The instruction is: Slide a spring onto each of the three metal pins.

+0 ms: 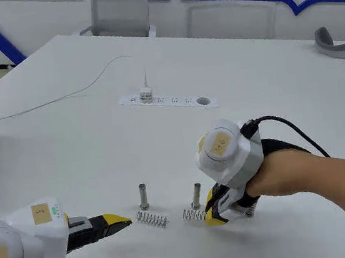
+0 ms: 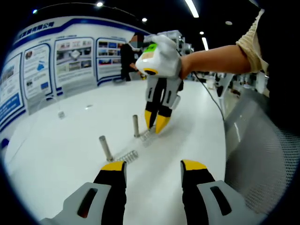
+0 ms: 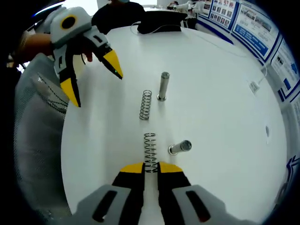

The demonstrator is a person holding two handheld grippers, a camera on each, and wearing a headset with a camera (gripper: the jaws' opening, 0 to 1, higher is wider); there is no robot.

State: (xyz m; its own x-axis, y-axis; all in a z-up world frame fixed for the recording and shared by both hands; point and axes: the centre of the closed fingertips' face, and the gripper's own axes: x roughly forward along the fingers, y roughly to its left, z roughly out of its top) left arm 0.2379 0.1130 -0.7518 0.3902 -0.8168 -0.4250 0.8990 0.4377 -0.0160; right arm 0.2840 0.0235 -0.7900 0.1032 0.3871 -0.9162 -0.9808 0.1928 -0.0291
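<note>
Left gripper (image 1: 129,244): nearest the person at the lower left of the head view. White moulded body, black jaws with yellow tips. The jaws stand wide apart with nothing between them, as its own view confirms (image 2: 153,166).

Table (image 1: 68,154): white, smooth and matt.

First spring (image 1: 152,219): a short coil of bright wire lying on its side on the table, just ahead of the left gripper's upper tip and free of both grippers. It lies just in front of the first pin (image 1: 144,197), a plain grey metal cylinder standing upright. No spring is on it.

Second spring (image 1: 194,214): the same kind of coil, on its side. One end is pinched between the nearly closed yellow tips of the right gripper (image 1: 217,211). The right gripper view shows the coil (image 3: 150,152) running straight out from the tips (image 3: 150,168). The second pin (image 1: 196,195) stands upright just beside this spring and carries nothing.

Beyond, mid-table: a flat white power strip (image 1: 169,100) with a small white plug (image 1: 146,95) seated in it. A thin white cable (image 1: 62,98) runs off to the left.

Far edge: a pale chair back (image 1: 120,9) and a grey curved object (image 1: 337,46), whose nature I cannot tell.
</note>
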